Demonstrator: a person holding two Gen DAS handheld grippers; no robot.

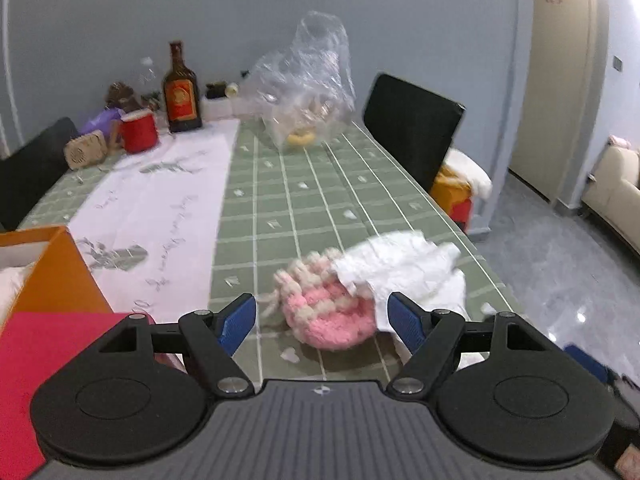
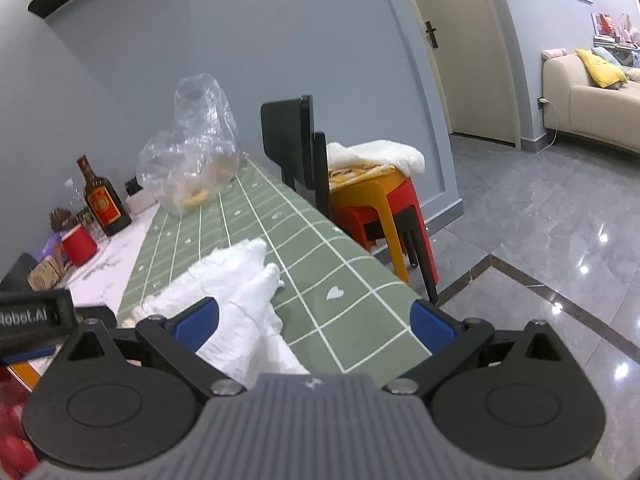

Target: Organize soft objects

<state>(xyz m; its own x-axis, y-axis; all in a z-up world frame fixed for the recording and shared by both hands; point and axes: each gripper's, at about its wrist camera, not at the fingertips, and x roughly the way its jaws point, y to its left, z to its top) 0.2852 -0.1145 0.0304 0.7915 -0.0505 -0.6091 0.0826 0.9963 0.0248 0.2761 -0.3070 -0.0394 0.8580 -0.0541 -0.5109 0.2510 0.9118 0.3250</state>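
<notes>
A pink and cream crocheted pouch (image 1: 328,308) lies on the green checked tablecloth (image 1: 304,208), partly under a crumpled white cloth (image 1: 404,268). My left gripper (image 1: 322,320) is open, its blue fingers on either side of the pouch just in front of it. In the right wrist view the white cloth (image 2: 240,300) lies on the table beside the left finger of my right gripper (image 2: 316,322), which is open and empty over the table's near right edge. The pouch is almost hidden there.
An orange box (image 1: 56,276) with a pink lid (image 1: 36,364) stands at the near left. A clear plastic bag (image 1: 308,88), a brown bottle (image 1: 181,92) and a red cup (image 1: 138,130) stand at the far end. A black chair (image 1: 412,124) and stacked stools (image 2: 376,204) flank the right edge.
</notes>
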